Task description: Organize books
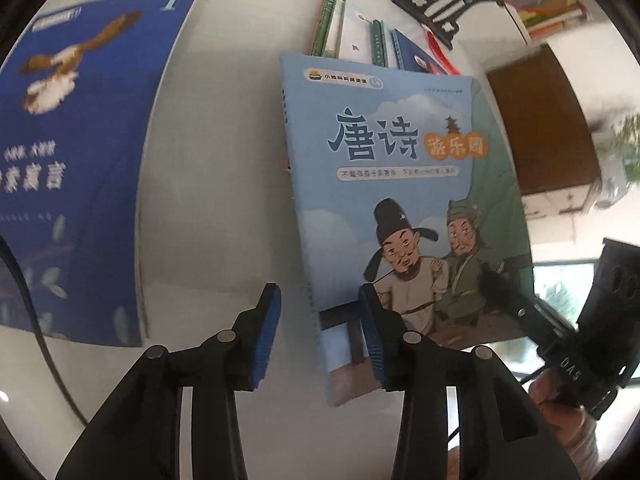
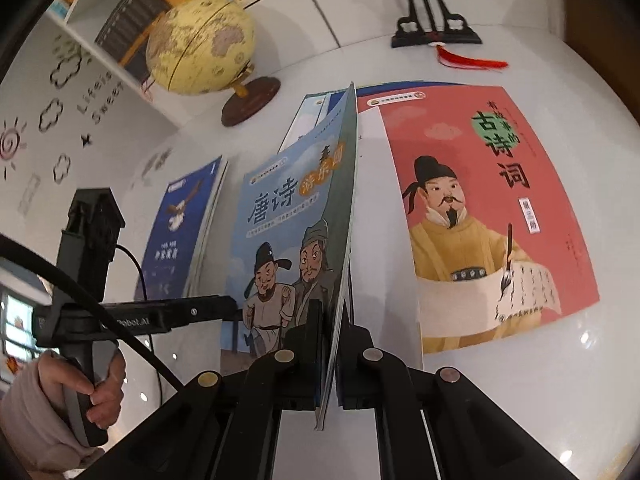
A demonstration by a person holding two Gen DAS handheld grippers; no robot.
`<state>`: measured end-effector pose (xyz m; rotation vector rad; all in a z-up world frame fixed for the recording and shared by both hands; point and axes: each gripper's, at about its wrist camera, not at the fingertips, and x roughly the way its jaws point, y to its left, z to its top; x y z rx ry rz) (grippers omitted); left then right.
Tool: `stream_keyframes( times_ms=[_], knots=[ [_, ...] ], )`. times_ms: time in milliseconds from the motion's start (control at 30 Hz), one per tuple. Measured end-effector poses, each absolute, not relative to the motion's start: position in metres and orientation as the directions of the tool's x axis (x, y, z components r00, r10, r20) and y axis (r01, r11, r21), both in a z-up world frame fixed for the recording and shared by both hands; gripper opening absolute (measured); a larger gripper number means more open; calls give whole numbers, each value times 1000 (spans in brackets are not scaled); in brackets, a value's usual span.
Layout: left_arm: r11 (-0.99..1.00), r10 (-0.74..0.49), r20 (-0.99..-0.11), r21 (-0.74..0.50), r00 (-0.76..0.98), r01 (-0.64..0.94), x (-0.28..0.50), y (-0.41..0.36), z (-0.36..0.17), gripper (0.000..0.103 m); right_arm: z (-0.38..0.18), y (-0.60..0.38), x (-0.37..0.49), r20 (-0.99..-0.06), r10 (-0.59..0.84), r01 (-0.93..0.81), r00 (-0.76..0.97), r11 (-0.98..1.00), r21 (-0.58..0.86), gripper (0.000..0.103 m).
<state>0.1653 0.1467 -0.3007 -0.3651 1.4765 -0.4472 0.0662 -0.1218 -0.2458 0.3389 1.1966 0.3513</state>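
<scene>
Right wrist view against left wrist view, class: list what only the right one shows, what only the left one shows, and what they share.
Only the right wrist view shows the globe, the pink book lying flat, and the right tongs shut on the light blue book's edge. Only the left wrist view shows the left tongs open, empty, and upright books behind. Both show the light blue book, the dark blue book, the black stand and the white table.

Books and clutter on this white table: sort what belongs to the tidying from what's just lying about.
Job:
light blue book, clamped in the right tongs
dark blue book
pink book
upright books

Lying about:
globe
black stand
red tassel
</scene>
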Motion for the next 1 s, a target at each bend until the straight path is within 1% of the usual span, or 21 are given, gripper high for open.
stream_keyframes(
  times_ms=[33,67,100,133,167,267,367,400,433,500,567,600,633,667,800,900,1000],
  knots=[
    [858,-514,-857,-512,40,50,165,147,-303,45,-245,-120,70,-838,443,-93,318,894,437,4],
    [850,-526,-850,-525,40,32,165,148,-306,52,-245,-121,71,-835,454,-98,310,889,447,4],
    [840,-543,-839,-542,45,17,163,150,-307,55,-246,-123,72,-833,460,-100,307,886,453,4],
    [826,-563,-824,-564,60,4,161,151,-307,64,-247,-125,72,-830,469,-100,302,882,461,4],
    [812,-581,-811,-583,74,-11,159,153,-307,69,-249,-127,73,-826,480,-97,295,875,473,4],
    [767,-634,-767,-640,98,-43,157,153,-311,69,-253,-129,75,-824,493,-100,279,868,486,4],
    [695,-710,-700,-714,72,-89,153,145,-318,69,-259,-131,76,-824,500,-98,265,865,493,5],
    [691,-715,-697,-717,65,-90,152,141,-318,70,-261,-133,77,-823,505,-91,260,861,500,5],
    [710,-696,-714,-700,75,-76,150,138,-313,70,-264,-135,77,-821,511,-84,255,858,507,6],
    [763,-641,-758,-646,120,-11,144,132,-299,64,-266,-139,77,-814,524,-72,253,849,524,6],
    [813,-577,-796,-580,183,42,142,129,-284,40,-265,-140,77,-812,524,-76,257,848,524,6],
    [833,-550,-806,-547,218,81,138,128,-274,35,-264,-139,76,-815,518,-84,260,853,516,6],
    [840,-541,-807,-533,236,103,138,127,-269,28,-262,-138,75,-819,510,-96,264,859,504,6],
    [846,-534,-806,-513,257,146,135,125,-260,25,-260,-136,75,-823,501,-103,270,864,492,6],
    [831,-556,-785,-511,274,221,134,117,-241,24,-254,-131,72,-825,487,-128,287,873,471,6],
    [819,-572,-772,-525,277,230,137,116,-238,24,-246,-117,70,-846,440,-201,301,897,394,6],
    [821,-570,-784,-530,247,212,144,117,-248,24,-243,-115,70,-845,436,-203,311,899,389,6]
  ],
)
